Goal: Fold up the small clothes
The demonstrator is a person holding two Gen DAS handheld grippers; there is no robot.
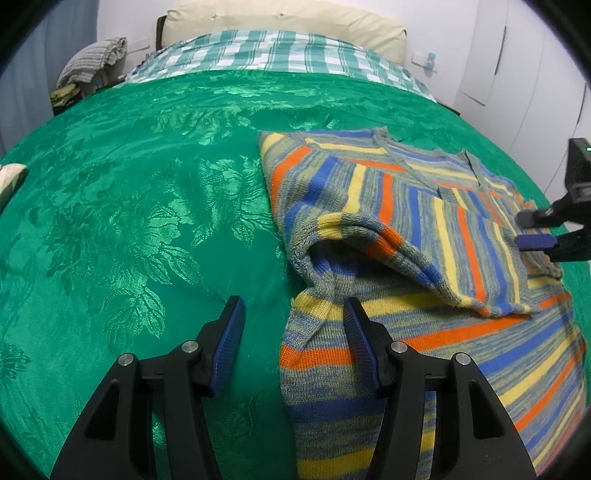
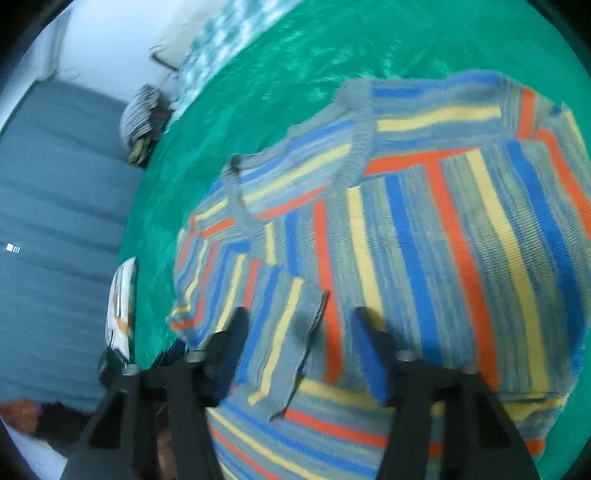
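A striped knit sweater [image 1: 417, 229] in blue, yellow, orange and grey lies partly folded on the green bedspread [image 1: 147, 192]. A sleeve [image 1: 317, 354] runs toward me between the fingers of my left gripper [image 1: 293, 310], which is open; its right finger rests on the knit. My right gripper [image 1: 528, 229] shows at the right edge over the folded part, jaws apart. In the blurred right wrist view my right gripper [image 2: 299, 321] is open just above the sweater [image 2: 424, 221], with a loose edge of the knit between its fingers.
A checked green-and-white blanket [image 1: 280, 51] and a cream pillow [image 1: 280, 18] lie at the head of the bed. A chair with clothes [image 1: 92, 62] stands at the far left. White wardrobe doors [image 1: 524, 66] stand on the right. A white object [image 2: 122, 306] lies at the bed's edge.
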